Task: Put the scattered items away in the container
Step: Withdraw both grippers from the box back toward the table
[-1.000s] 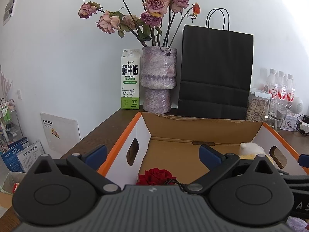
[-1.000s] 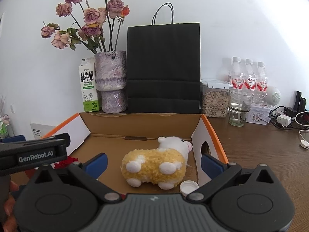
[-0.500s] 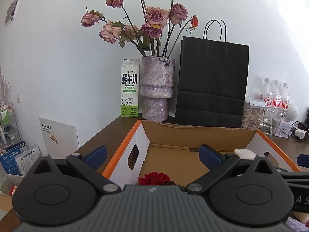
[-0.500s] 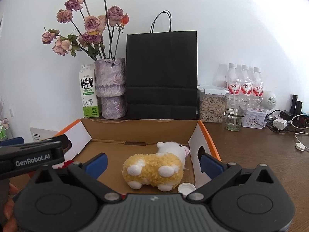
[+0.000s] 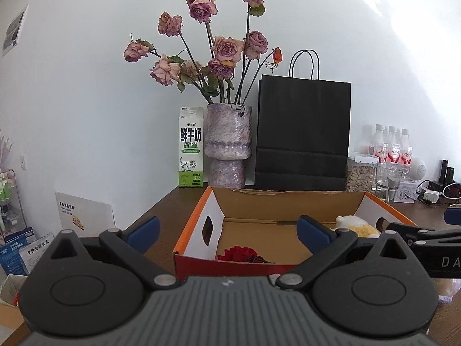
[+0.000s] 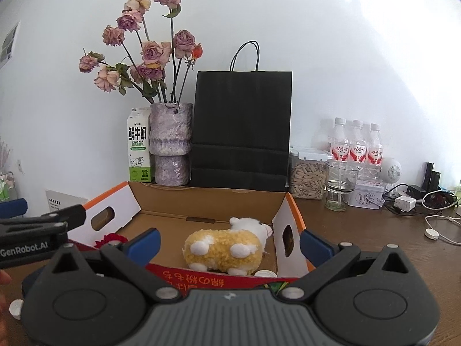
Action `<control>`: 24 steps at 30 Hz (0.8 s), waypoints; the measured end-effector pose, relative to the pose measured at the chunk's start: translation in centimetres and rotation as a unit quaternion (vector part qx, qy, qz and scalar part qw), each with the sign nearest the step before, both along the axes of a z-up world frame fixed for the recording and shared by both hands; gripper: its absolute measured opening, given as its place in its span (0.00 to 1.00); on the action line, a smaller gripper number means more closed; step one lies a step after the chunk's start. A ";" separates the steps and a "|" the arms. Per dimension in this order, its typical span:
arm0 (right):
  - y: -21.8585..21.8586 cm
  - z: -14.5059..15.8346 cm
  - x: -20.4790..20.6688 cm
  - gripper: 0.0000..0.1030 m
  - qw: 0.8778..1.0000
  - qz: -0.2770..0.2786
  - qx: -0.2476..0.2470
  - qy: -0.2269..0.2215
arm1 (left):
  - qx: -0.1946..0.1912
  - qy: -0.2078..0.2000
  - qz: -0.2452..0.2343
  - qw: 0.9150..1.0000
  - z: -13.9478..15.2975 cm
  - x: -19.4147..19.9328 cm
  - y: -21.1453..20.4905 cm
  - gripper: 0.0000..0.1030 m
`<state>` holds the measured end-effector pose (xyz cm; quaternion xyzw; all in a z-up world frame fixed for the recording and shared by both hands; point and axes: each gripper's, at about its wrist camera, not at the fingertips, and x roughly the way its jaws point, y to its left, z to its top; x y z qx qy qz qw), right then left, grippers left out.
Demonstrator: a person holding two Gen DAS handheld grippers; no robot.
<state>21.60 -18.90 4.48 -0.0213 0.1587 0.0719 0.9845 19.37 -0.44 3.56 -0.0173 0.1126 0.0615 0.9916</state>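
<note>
L wrist: left gripper spread, empty, had backed off and risen since a sec ago; box front wall now showing. Rose in box, near-left corner.

R wrist: right gripper spread, empty, likewise withdrawn. Plush and cap in box, near-right corner. Another cap on desk, left of box: prob. one left.

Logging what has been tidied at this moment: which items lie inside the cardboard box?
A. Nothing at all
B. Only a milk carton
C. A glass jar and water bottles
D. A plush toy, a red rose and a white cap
D: the right wrist view shows the plush toy, the red rose and a white cap within the cardboard box.
</note>
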 end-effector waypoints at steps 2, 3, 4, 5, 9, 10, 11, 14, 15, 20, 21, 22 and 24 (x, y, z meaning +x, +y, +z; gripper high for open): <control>-0.3 0.1 -0.9 1.00 1.000 0.002 0.003 0.002 | 0.001 0.000 0.003 1.000 0.3 -1.0 0.4 1.00; -0.5 0.2 -1.5 1.00 1.000 0.006 0.006 0.001 | 0.002 0.002 0.006 1.000 0.4 -1.5 0.6 1.00; -0.7 0.2 -2.3 1.00 1.000 0.010 0.007 -0.001 | 0.002 0.003 0.009 1.000 0.5 -2.1 0.9 1.00; -0.8 0.2 -3.1 1.00 1.000 0.013 0.008 -0.002 | 0.000 0.006 0.009 1.000 0.6 -2.9 1.3 1.00; -1.8 -0.1 -5.9 1.00 1.000 0.017 0.014 0.007 | -0.002 0.028 0.010 1.000 0.5 -5.6 3.0 1.00; -2.0 -0.2 -6.6 1.00 1.000 0.015 0.010 0.008 | -0.001 0.034 0.013 0.999 0.3 -6.2 3.4 1.00; -2.3 -0.4 -7.5 1.00 1.000 0.014 0.006 0.010 | 0.001 0.042 0.019 0.999 0.0 -7.0 3.9 1.00; -2.8 -1.5 -9.5 1.00 0.999 0.015 -0.002 0.029 | 0.002 0.065 0.029 0.997 -0.9 -9.1 5.1 1.00; -3.0 -1.9 -10.0 1.00 0.999 0.015 -0.004 0.037 | 0.006 0.070 0.033 0.997 -1.2 -9.7 5.4 1.00; -3.2 -4.1 -11.9 1.00 0.997 0.009 -0.010 0.081 | 0.020 0.093 0.045 0.994 -3.3 -12.2 6.4 1.00; -3.1 -4.3 -12.0 1.00 0.996 0.011 -0.009 0.086 | 0.018 0.100 0.044 0.994 -3.5 -12.3 6.5 1.00; -3.0 -4.5 -12.1 1.00 0.996 0.014 -0.010 0.090 | 0.017 0.104 0.043 0.994 -3.6 -12.3 6.6 1.00; -2.4 -4.5 -12.4 1.00 0.996 0.019 -0.013 0.091 | 0.016 0.104 0.039 0.994 -3.6 -12.5 6.6 1.00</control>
